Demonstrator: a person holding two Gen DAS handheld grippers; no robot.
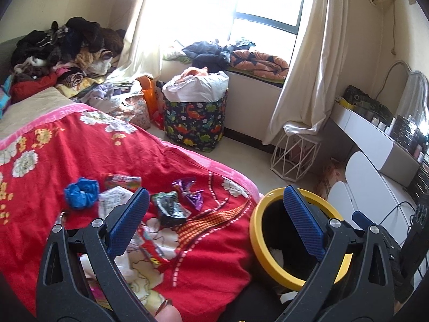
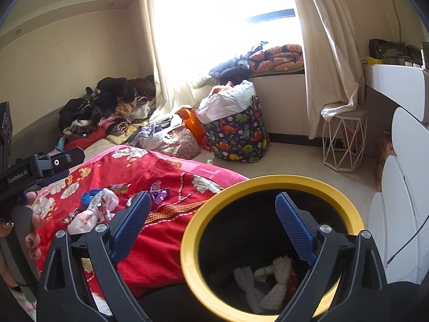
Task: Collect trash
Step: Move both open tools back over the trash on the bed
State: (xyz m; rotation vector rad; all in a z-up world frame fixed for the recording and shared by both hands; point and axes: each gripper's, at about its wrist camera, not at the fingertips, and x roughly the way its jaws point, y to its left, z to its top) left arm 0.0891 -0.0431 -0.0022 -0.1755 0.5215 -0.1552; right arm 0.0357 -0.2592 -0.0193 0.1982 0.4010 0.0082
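Several pieces of trash lie on the red blanket [image 1: 67, 161]: a blue crumpled wad [image 1: 80, 196], white crumpled paper [image 1: 114, 201], a colourful wrapper [image 1: 122, 181], a purple wrapper [image 1: 189, 190] and a dark wrapper [image 1: 171, 210]. My left gripper [image 1: 215, 190] hangs open above the blanket's edge, empty. Beside the bed stands a black bin with a yellow rim [image 1: 257, 241]. In the right wrist view my right gripper [image 2: 212, 195] is open and empty over the bin's rim [image 2: 193, 230]. White foam nets [image 2: 277, 279] lie at the bin's bottom.
A dinosaur-print basket [image 1: 195, 126] stuffed with a white bag stands on the floor by the window. Clothes pile [image 1: 61, 51] at the bed's far end. A white wire stool [image 1: 295, 155] and white dresser [image 1: 375, 145] stand to the right. A person's hand [image 2: 32, 238] shows at left.
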